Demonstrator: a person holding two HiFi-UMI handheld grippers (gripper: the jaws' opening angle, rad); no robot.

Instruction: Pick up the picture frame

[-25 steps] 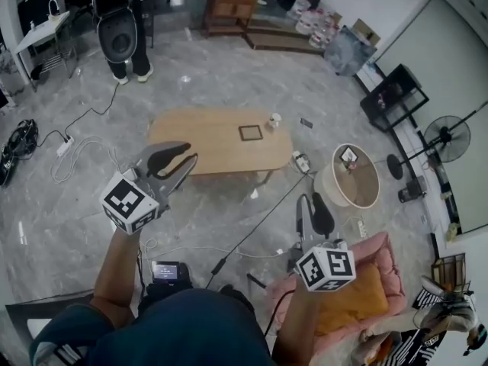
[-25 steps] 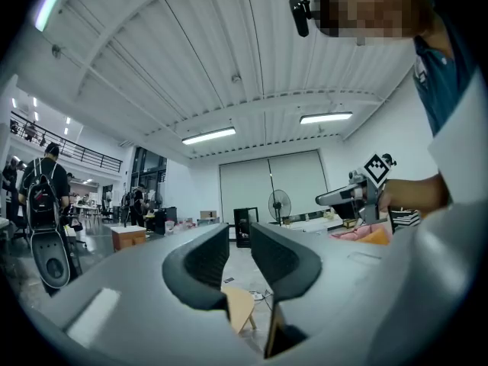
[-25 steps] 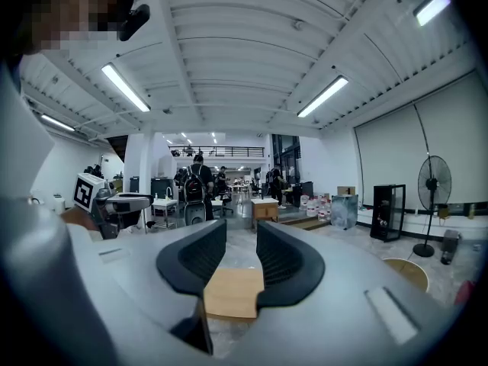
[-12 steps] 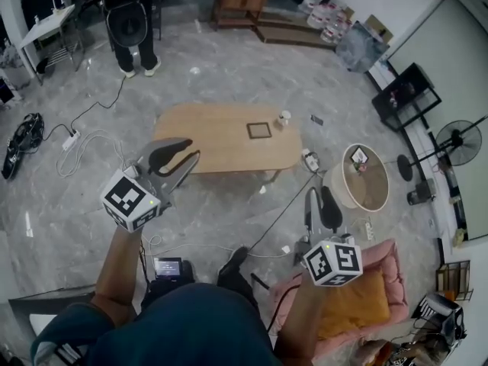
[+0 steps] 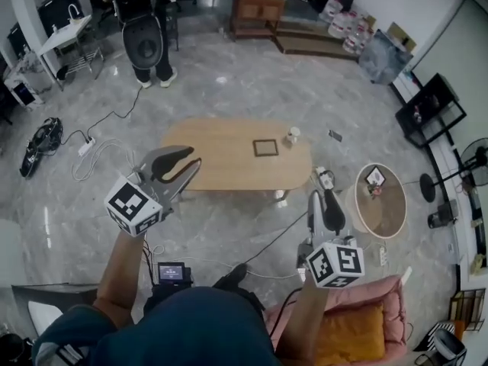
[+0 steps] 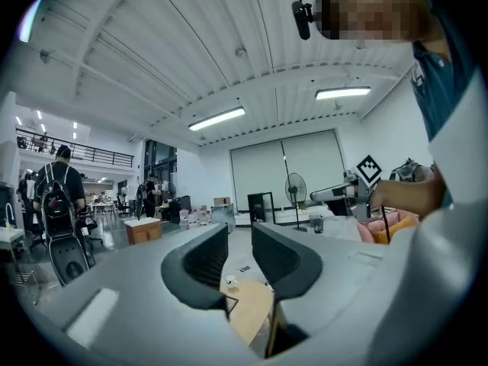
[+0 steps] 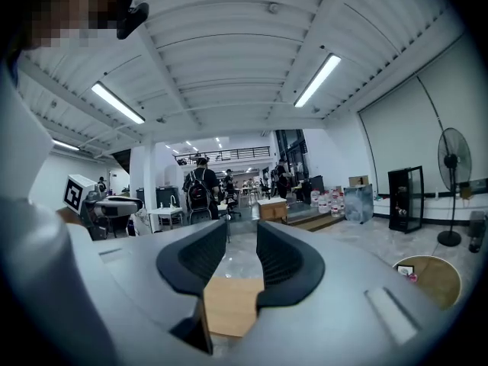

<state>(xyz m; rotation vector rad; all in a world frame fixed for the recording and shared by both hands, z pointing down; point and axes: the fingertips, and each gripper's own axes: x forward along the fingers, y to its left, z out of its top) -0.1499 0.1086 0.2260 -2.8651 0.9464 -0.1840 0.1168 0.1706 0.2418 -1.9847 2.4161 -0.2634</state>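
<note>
The picture frame [image 5: 266, 147], small, dark and square, lies flat on the right part of an oval wooden table [image 5: 213, 155], next to a small white cup [image 5: 292, 136]. My left gripper [image 5: 185, 161] is held up short of the table's near left edge, jaws a little apart with nothing between them. My right gripper [image 5: 320, 203] hangs over the floor to the near right of the table, also narrowly open and empty. The left gripper view shows the table [image 6: 248, 311] and the cup [image 6: 229, 282] through the jaw gap. The tabletop [image 7: 229, 303] also fills the gap in the right gripper view.
A round side table [image 5: 379, 193] with a small picture stands right of the oval table. A pink cushion [image 5: 358, 319] lies at my near right, and cables [image 5: 252, 242] cross the floor. A person with a black chair [image 5: 145, 40] stands far left; a wooden cabinet [image 5: 259, 10] is behind.
The table and frame have slid lower and slightly right in the head view and look a bit nearer. Both grippers keep nearly the same pose and jaw gap.
</note>
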